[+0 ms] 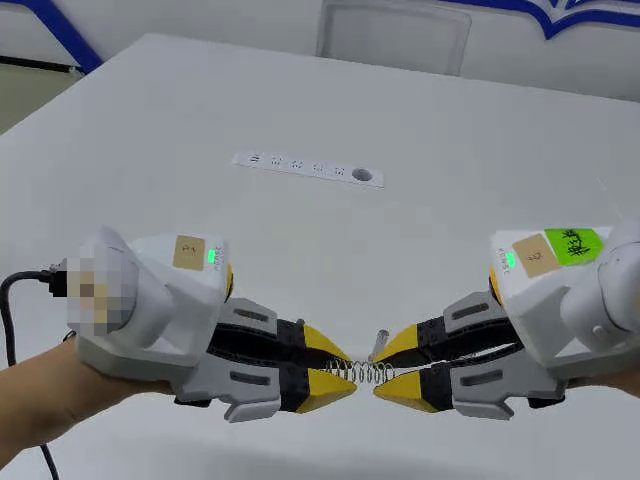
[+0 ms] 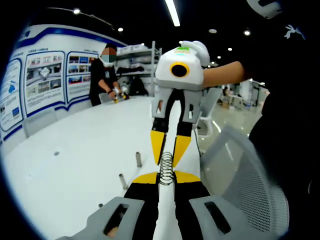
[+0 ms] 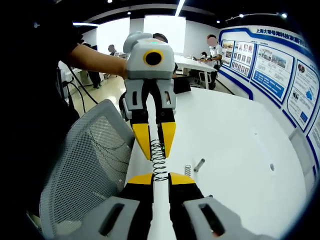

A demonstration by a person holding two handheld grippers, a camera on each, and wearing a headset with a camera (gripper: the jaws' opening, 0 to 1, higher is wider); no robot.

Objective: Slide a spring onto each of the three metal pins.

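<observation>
A short metal spring (image 1: pixel 363 373) hangs level just above the white table (image 1: pixel 300 240), stretched between my two grippers. My left gripper (image 1: pixel 348 370) is shut on its left end and my right gripper (image 1: pixel 382 372) on its right end, yellow tips facing each other. In the left gripper view the spring (image 2: pixel 166 169) runs from my own jaws up into the right gripper (image 2: pixel 169 150). Two upright metal pins (image 2: pixel 138 159) (image 2: pixel 121 181) stand on the table to the left. In the right gripper view the spring (image 3: pixel 159 160) reaches the left gripper (image 3: pixel 155 145); a pin (image 3: pixel 199 165) and a small loose spring (image 3: pixel 187 170) sit beside it.
A white power strip (image 1: pixel 308 168) lies mid-table, beyond the grippers. A grey mesh chair (image 2: pixel 245 180) sits close by the table's near edge, and another chair (image 1: pixel 395 35) stands at the far edge. A black cable (image 1: pixel 15 290) trails from the left gripper. A person (image 2: pixel 105 75) works at the far end.
</observation>
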